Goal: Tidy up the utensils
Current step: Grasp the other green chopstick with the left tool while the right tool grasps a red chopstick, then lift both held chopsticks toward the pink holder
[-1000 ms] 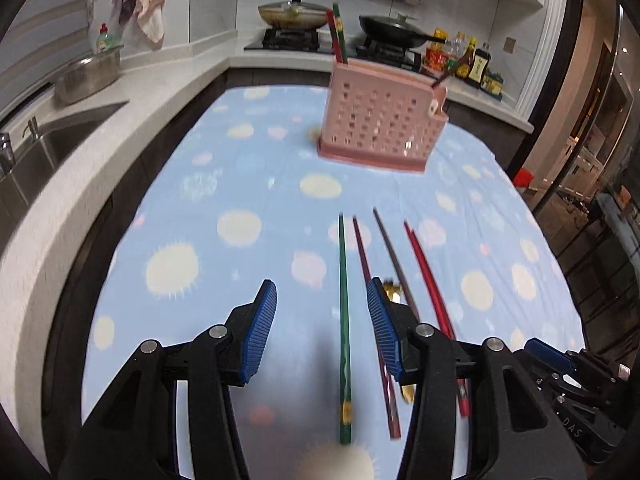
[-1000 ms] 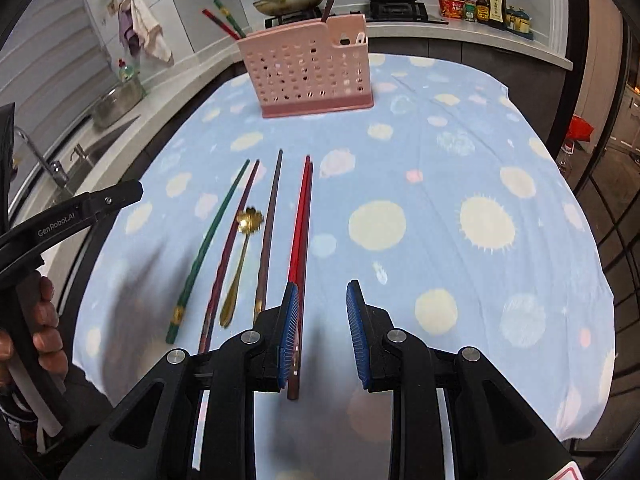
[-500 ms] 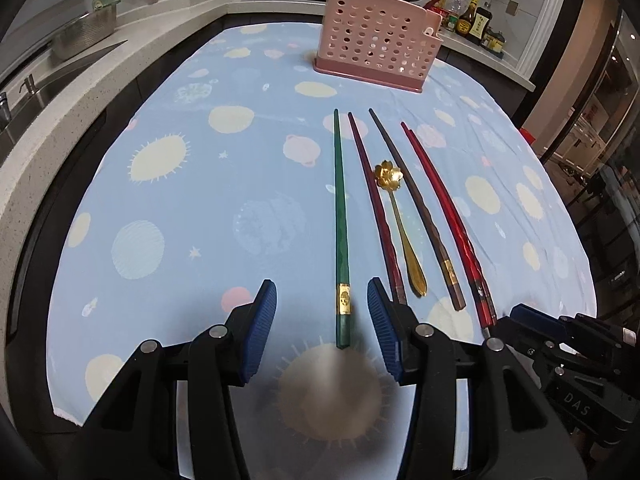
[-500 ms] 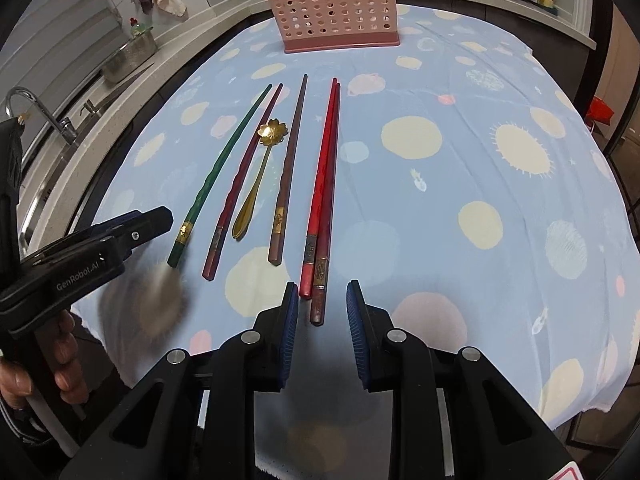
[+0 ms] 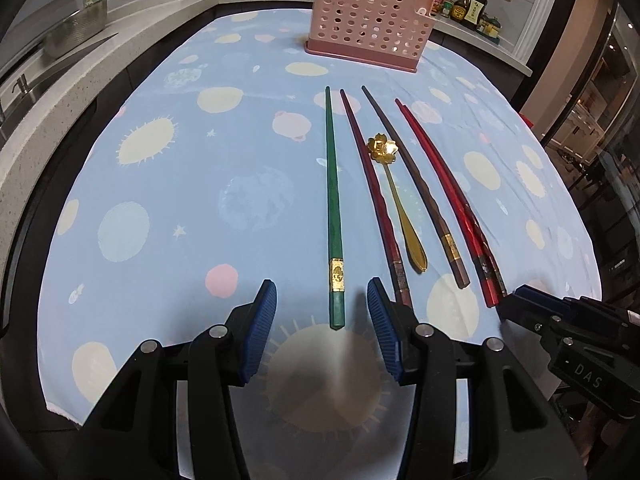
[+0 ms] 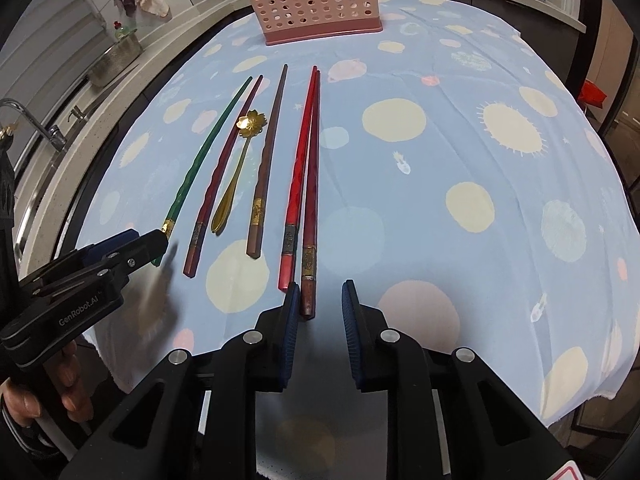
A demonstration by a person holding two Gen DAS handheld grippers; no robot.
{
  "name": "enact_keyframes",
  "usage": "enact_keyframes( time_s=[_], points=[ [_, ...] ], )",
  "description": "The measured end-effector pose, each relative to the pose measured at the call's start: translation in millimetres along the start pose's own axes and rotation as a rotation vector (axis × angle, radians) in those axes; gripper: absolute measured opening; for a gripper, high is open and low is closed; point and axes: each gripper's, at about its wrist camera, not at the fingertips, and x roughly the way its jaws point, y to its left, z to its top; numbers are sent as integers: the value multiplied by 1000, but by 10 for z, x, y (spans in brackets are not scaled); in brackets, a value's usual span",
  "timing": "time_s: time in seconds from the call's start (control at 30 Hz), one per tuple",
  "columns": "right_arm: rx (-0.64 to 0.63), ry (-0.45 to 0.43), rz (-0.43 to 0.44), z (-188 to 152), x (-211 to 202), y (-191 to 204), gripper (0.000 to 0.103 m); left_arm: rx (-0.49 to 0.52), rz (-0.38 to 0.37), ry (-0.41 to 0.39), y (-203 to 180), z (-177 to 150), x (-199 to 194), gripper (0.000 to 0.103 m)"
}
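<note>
On the blue dotted tablecloth (image 5: 168, 208) lie a green chopstick (image 5: 334, 200), a dark red one (image 5: 374, 196), a gold flower spoon (image 5: 396, 200), a brown chopstick (image 5: 416, 188) and a red pair (image 5: 448, 200). My left gripper (image 5: 322, 296) is open and low, and the green chopstick's near end lies between its blue pads without touching them. My right gripper (image 6: 320, 292) is closing its jaws around the near end of the red pair's darker stick (image 6: 309, 240), which lies beside the left pad. A pink holed basket (image 6: 316, 0) stands at the far end with chopsticks in it.
A counter with a sink and faucet (image 6: 36, 124) and a steel pot (image 5: 76, 28) runs along the left. Sauce bottles (image 5: 468, 4) and a stove sit behind the basket. The table's near edge is right under both grippers. A person's hand (image 6: 52, 392) holds the left gripper.
Both grippers have sunk and tipped down toward the near ends of the chopsticks. The right jaws have narrowed a little. No utensil has moved.
</note>
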Motion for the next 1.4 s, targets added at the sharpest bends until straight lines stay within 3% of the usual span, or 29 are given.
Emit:
enact_keyframes(
  time_s=[0.37, 0.43, 0.57, 0.83, 1.1, 1.4],
  points=[
    [-11, -24, -16, 84, 62, 9, 20, -1, 6, -5, 17, 32, 62, 44],
    [-17, -24, -17, 93, 80, 15, 14, -2, 0, -8, 17, 33, 65, 44],
    [-12, -26, -15, 100, 94, 1, 8, 0, -10, -12, 11, 37, 68, 32],
    [-5, -36, -8, 103, 78, -13, 7, 15, -42, -9, -28, 40, 88, 7],
    [5, -81, 6, 134, -99, -28, 7, -13, -52, -43, 34, 89, -77, 7],
    [35, -215, 40, 368, -603, -39, 7, -34, -73, -146, 34, 342, -516, 7]
  ],
)
